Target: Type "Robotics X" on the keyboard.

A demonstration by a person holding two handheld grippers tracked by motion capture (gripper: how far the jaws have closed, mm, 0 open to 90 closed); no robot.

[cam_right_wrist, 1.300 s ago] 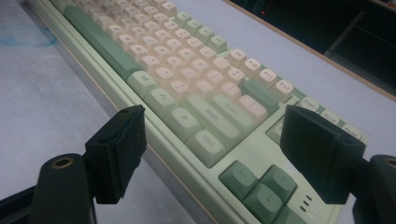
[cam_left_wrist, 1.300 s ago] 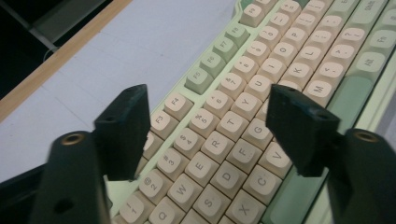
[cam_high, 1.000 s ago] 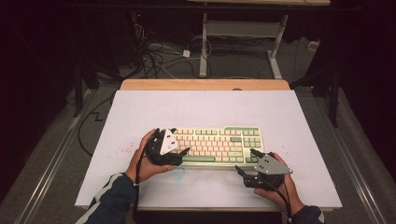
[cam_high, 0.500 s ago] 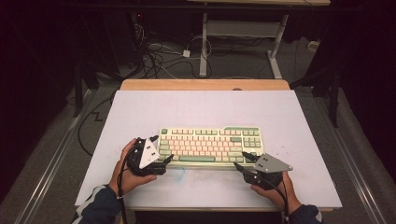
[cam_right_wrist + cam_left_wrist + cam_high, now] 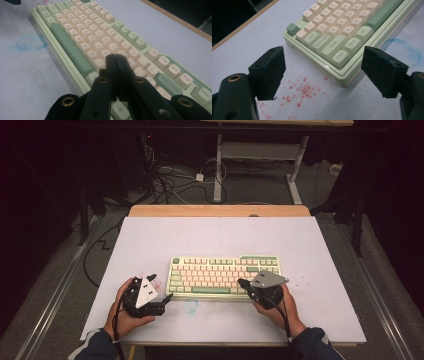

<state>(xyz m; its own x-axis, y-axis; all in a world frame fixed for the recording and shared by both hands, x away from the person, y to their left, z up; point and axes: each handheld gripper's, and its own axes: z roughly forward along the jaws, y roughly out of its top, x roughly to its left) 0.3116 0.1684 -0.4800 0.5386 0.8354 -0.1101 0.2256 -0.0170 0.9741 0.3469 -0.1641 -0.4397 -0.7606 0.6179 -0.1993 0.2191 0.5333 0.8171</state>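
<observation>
Keyboard under closed right gripper jaws, nothing between.

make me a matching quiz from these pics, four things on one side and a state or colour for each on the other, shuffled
Things:
1. left tongs
2. right tongs
3. keyboard
4. smudge beside the keyboard's left end

States or colours:
A. red specks
B. jaws shut, nothing between them, over the keys
C. pale green case, cream keys
D. jaws wide apart, off the keyboard's corner

Pairs: 1-D, 2-B, 3-C, 4-A
</observation>
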